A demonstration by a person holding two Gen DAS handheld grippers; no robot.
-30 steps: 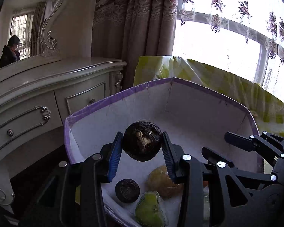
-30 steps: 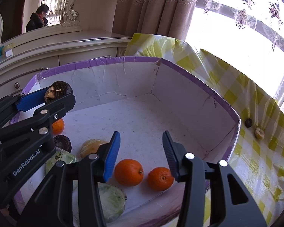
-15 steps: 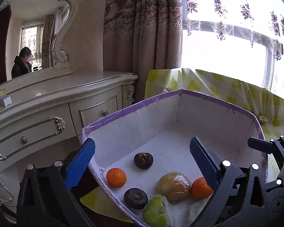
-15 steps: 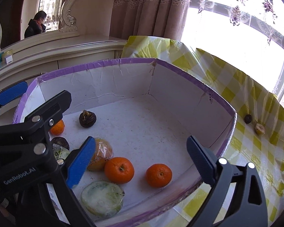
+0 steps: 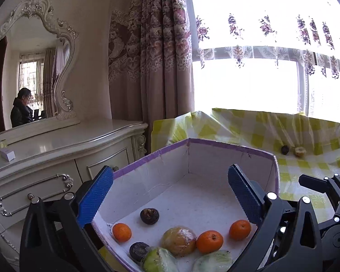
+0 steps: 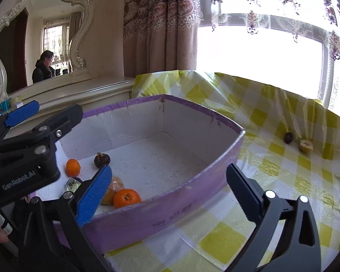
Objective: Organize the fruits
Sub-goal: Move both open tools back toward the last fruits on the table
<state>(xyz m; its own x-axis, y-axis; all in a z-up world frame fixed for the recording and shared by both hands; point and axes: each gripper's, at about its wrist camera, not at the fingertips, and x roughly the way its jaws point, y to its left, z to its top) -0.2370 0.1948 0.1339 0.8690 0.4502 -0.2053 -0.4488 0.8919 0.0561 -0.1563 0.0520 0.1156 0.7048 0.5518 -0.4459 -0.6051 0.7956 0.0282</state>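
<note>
A purple-rimmed cardboard box (image 5: 217, 144) (image 6: 192, 188) holds fruit: a dark mangosteen (image 5: 149, 215) (image 6: 102, 160), three oranges (image 5: 209, 241), a wrapped yellow fruit (image 5: 178, 240), another dark fruit (image 5: 138, 250) and two green ones (image 5: 158, 260). My left gripper (image 5: 170, 195) is open and empty above the box's near left side. My right gripper (image 6: 167, 195) is open and empty over the box's near wall. A small dark fruit (image 6: 288, 137) (image 5: 284, 149) and a pale cut fruit (image 6: 306, 145) (image 5: 299, 151) lie on the checked tablecloth (image 6: 272, 170) at the right.
A cream dresser (image 5: 56, 158) with a mirror (image 5: 29, 74) stands to the left of the box. Curtains (image 5: 151, 56) and a bright window (image 5: 249, 79) are behind. The cloth rises in a fold at the table's far edge (image 6: 294, 104).
My left gripper opened and let go of the mangosteen, which now lies in the box. Both grippers have pulled back and up; the right one also opened wider.
</note>
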